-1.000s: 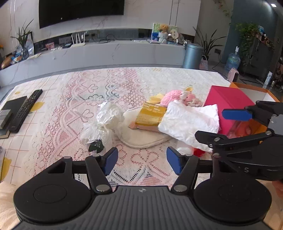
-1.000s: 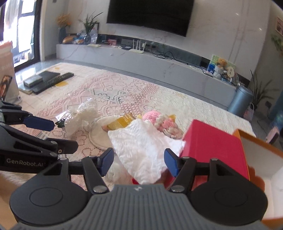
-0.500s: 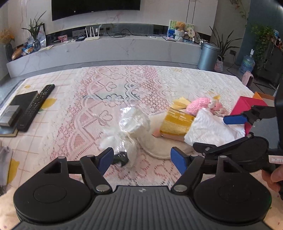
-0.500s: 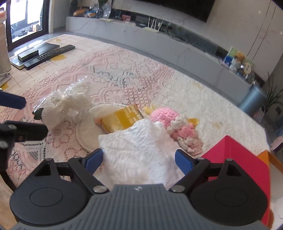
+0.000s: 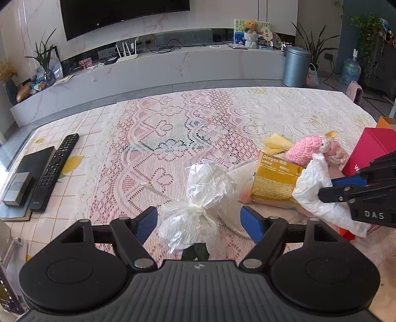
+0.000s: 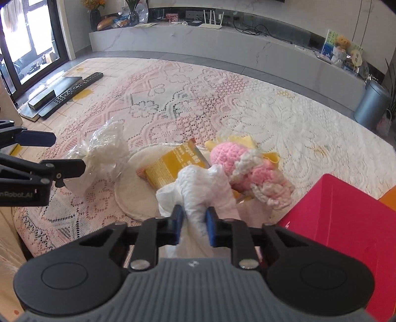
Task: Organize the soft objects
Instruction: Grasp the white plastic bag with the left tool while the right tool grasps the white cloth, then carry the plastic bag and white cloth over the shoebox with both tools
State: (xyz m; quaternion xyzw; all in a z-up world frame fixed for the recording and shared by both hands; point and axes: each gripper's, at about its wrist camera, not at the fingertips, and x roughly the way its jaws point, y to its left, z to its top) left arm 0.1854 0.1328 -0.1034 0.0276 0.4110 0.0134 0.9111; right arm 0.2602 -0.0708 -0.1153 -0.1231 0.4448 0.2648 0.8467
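On the lace-covered bench, the right gripper is closing, pads pinching the white crumpled cloth, which next needs lifting into the red box, while the left gripper is opening wide around the clear plastic-wrapped bundle.

- A home living room.
- A large dark television hangs on a marble-look wall above a long low media shelf.
- The shelf holds a white router, a teddy bear and plants.
- A lace tablecloth carries a remote control.

Marble wall, dark TV, long low console, grey bin, daylit window.
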